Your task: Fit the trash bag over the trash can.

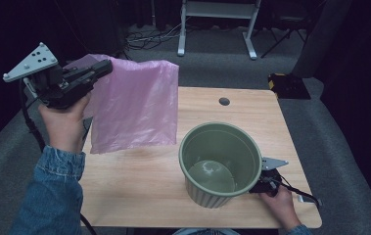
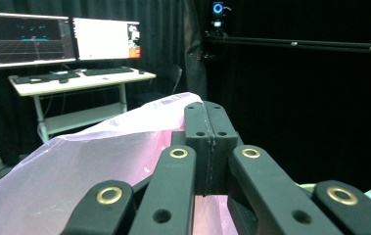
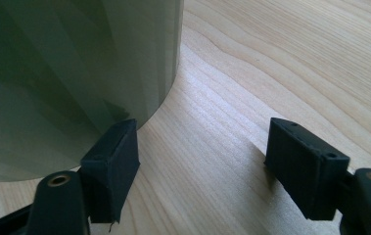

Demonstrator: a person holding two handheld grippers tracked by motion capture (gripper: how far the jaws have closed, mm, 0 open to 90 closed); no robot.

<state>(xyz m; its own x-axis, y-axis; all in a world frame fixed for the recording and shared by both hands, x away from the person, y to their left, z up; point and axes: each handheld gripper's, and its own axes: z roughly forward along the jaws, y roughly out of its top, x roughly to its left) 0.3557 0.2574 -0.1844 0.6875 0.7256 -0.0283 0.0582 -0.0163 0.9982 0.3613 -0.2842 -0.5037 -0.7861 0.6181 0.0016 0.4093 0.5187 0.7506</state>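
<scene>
A pink plastic bag hangs in the air over the table's left half, held by its top left corner. My left gripper is shut on that corner; in the left gripper view the jaws are pressed together with the pink bag draped below them. A green ribbed bin stands upright and empty on the wooden table at the front right. My right gripper rests low beside the bin's right side, open; its left finger is close to the bin wall, with nothing between the fingers.
A small dark hole sits in the tabletop near the far edge. Beyond the table stand a white desk frame, cables on the grey floor and a dark box. Monitors on a desk appear in the left gripper view.
</scene>
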